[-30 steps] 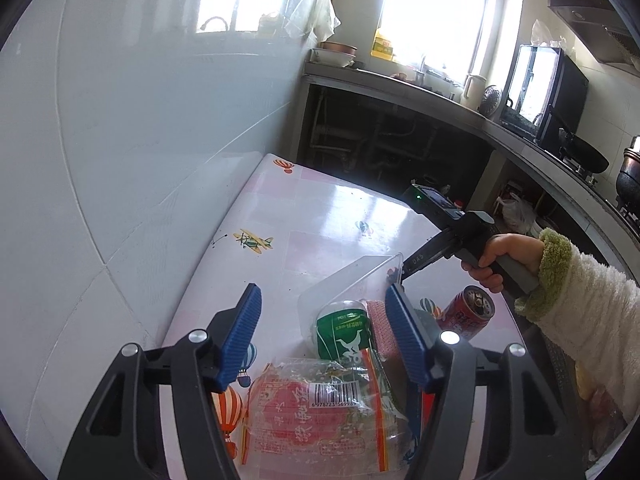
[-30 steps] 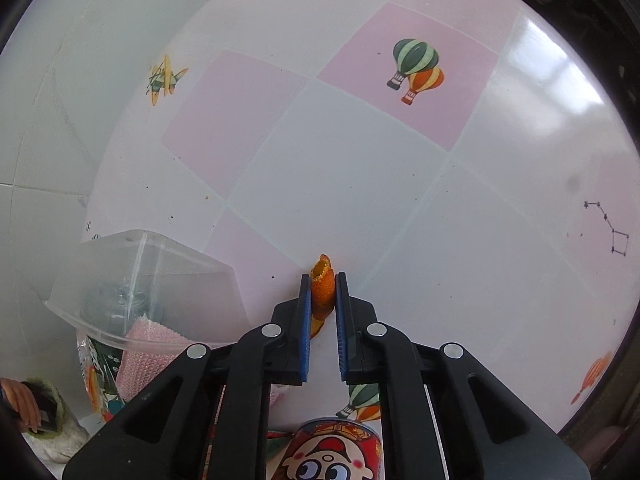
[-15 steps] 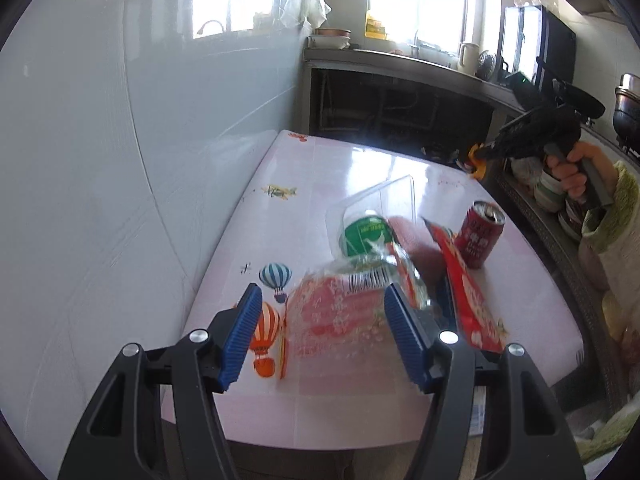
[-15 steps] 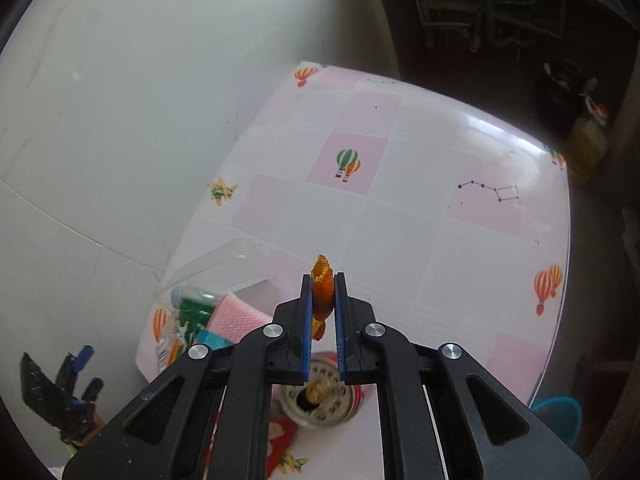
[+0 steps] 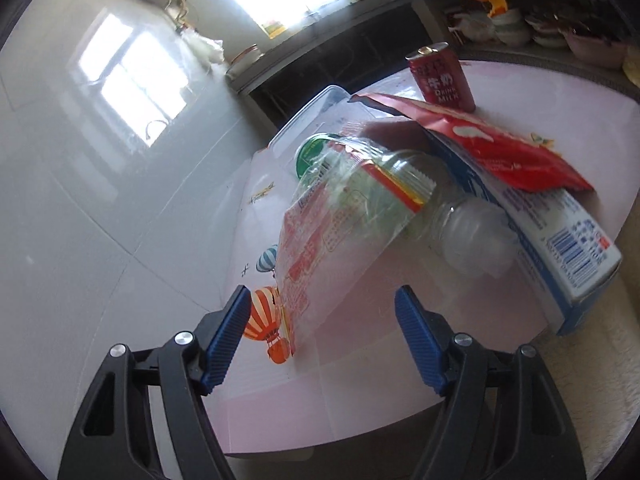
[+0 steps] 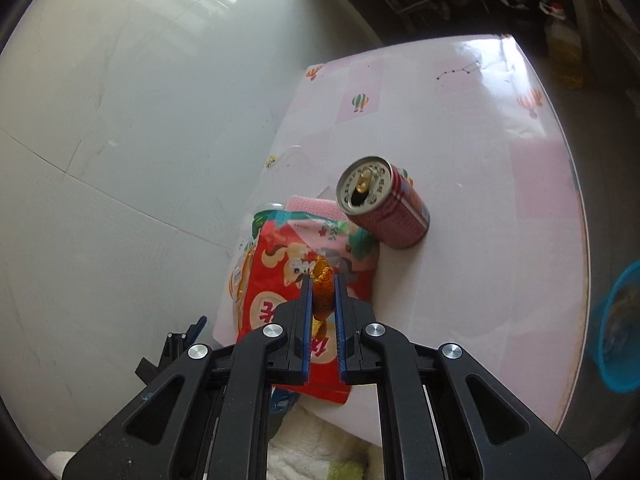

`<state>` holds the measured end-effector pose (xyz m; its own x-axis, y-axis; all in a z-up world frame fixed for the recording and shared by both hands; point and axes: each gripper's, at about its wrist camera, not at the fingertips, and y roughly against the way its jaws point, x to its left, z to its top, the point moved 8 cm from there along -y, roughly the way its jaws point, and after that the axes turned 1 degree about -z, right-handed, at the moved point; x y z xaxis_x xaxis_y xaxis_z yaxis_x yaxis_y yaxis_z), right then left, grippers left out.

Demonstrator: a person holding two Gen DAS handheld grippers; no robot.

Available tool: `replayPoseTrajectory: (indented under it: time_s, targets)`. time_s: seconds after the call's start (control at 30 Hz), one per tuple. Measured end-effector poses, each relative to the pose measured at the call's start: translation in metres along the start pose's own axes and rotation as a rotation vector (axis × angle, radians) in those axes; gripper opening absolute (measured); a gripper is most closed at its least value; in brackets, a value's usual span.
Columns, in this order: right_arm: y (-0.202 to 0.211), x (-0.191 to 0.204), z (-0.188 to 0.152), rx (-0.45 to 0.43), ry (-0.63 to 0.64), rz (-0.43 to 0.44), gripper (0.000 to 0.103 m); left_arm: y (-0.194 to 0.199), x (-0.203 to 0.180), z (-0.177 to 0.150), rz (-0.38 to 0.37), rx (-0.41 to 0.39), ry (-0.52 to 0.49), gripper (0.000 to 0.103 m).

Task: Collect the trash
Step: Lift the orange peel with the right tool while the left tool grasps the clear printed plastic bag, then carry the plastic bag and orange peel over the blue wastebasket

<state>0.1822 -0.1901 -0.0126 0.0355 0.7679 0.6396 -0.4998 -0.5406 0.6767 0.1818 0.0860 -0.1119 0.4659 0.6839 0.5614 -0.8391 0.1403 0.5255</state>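
Note:
My left gripper (image 5: 322, 320) hangs low at the near edge of the pink table (image 5: 280, 408), its jaws opening. A corner of a clear red-printed wrapper (image 5: 316, 256) lies between the fingers, and the pads do not press on it. Behind it lie a clear bottle (image 5: 468, 232), a blue-white carton (image 5: 560, 240), a red snack bag (image 5: 500, 148) and a red can (image 5: 440, 76). My right gripper (image 6: 322, 280) is shut on a piece of orange peel (image 6: 322, 286), held high over the red snack bag (image 6: 276, 280) and the red can (image 6: 380, 204).
A clear plastic container (image 5: 320, 108) with a green can (image 5: 314, 152) stands against the white tiled wall (image 5: 100, 200). A blue bin (image 6: 620, 320) sits on the floor beyond the table's right edge. A dark counter (image 5: 340, 36) runs along the back.
My left gripper has sunk to the table's near edge, rolled, and its jaws have widened. My right gripper has risen and drawn back from the table with the peel.

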Motion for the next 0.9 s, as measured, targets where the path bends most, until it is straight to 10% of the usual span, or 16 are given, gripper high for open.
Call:
replayPoseTrajectory:
  time_s: [0.23,0.47,0.9]
  targets:
    - [0.012,-0.013,-0.028,-0.035,-0.062,-0.002,0.009,-0.016,-0.011,0.004,0.058,-0.059,-0.179,0.063]
    - [0.027,-0.022,-0.052,-0.079,-0.109,0.006,0.009,-0.020,-0.007,0.008,0.157,-0.082,-0.243,0.010]
    - [0.025,-0.026,-0.079,-0.107,-0.108,0.034,0.009,0.022,0.022,0.008,0.313,-0.162,-0.167,0.001]
